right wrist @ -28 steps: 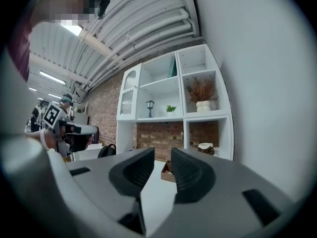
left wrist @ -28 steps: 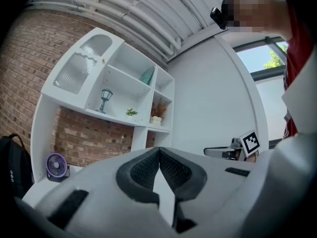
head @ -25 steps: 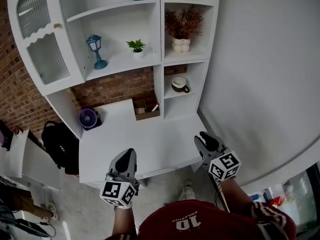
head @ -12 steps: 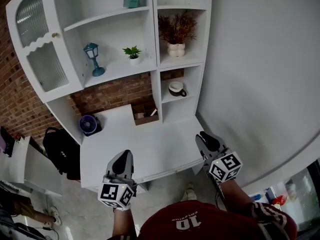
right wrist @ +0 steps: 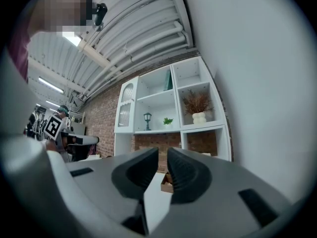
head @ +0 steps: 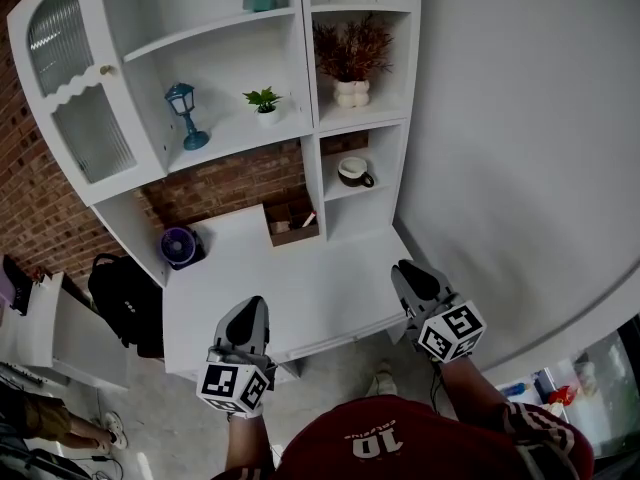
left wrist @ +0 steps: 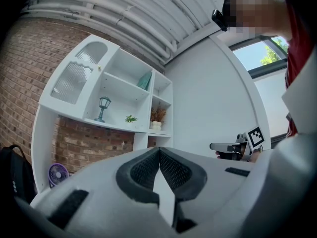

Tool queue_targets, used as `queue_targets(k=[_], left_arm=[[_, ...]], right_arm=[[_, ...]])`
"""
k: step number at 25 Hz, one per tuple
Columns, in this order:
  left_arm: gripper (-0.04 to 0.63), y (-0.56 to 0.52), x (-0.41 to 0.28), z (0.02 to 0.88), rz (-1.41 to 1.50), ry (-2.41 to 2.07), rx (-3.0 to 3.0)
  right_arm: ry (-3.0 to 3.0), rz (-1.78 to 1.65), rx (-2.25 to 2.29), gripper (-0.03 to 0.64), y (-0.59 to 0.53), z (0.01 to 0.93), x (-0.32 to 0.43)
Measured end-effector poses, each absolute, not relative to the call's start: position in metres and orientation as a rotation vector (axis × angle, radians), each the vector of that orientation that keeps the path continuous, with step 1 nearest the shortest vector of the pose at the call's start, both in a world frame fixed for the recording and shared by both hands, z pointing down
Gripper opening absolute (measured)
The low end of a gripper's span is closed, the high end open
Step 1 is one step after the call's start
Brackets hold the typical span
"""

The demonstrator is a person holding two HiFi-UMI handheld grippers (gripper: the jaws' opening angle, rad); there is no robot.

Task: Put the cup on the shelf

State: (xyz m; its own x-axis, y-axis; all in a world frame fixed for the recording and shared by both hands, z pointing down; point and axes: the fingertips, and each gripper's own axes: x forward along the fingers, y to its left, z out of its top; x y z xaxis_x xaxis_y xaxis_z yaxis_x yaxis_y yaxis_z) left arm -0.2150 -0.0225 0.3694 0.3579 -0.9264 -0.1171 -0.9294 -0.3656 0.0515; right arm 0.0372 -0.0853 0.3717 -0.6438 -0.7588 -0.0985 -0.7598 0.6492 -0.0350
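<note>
A white cup with a dark inside (head: 352, 171) stands on the lower right shelf (head: 365, 190) of the white unit, clear of both grippers. My left gripper (head: 250, 314) hovers over the desk's front edge, its jaw tips together and empty (left wrist: 158, 152). My right gripper (head: 405, 274) hangs over the desk's right front corner. Its jaws (right wrist: 162, 155) are closing, with a narrow gap and nothing between them. Each gripper shows in the other's view: the right gripper (left wrist: 233, 147) and the left gripper (right wrist: 79, 140).
The white desk (head: 300, 288) carries a wooden box (head: 292, 220) and a purple fan (head: 179, 245). Upper shelves hold a blue lamp (head: 185, 113), a small plant (head: 264, 101) and a vase of dried stems (head: 352, 63). A black backpack (head: 122, 293) sits left of the desk. A white wall stands at right.
The head view has drifted a little. Both grippers stay at about the same places over the desk's front edge, and the cup has not moved.
</note>
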Motion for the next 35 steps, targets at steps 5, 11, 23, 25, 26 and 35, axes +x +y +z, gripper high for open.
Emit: queue_targets(k=[5, 11, 23, 25, 26, 35], left_arm=[[0.002, -0.0203, -0.2162, 0.3696, 0.193, 1.761, -2.568], [0.002, -0.0192, -0.216, 0.3712, 0.198, 1.753, -2.58], [0.002, -0.0171, -0.216, 0.3709, 0.209, 1.751, -2.587], [0.002, -0.0169, -0.2163, 0.3702, 0.218, 1.749, -2.587], [0.002, -0.0167, -0.2164, 0.3698, 0.221, 1.748, -2.586], [0.002, -0.019, -0.2102, 0.3733, 0.216, 1.733, -2.604]], right_arm=[[2.758, 0.016, -1.27, 0.04, -0.0842, 0.3712, 0.0364], [2.743, -0.003, -1.286, 0.028, -0.0849, 0.3745, 0.0391], [2.743, 0.015, -1.306, 0.021, -0.0838, 0.3723, 0.0376], [2.747, 0.013, -1.304, 0.02, -0.0835, 0.3734, 0.0365], [2.749, 0.012, -1.303, 0.02, -0.0835, 0.3738, 0.0361], [2.763, 0.008, -1.305, 0.011, -0.087, 0.3753, 0.0319]])
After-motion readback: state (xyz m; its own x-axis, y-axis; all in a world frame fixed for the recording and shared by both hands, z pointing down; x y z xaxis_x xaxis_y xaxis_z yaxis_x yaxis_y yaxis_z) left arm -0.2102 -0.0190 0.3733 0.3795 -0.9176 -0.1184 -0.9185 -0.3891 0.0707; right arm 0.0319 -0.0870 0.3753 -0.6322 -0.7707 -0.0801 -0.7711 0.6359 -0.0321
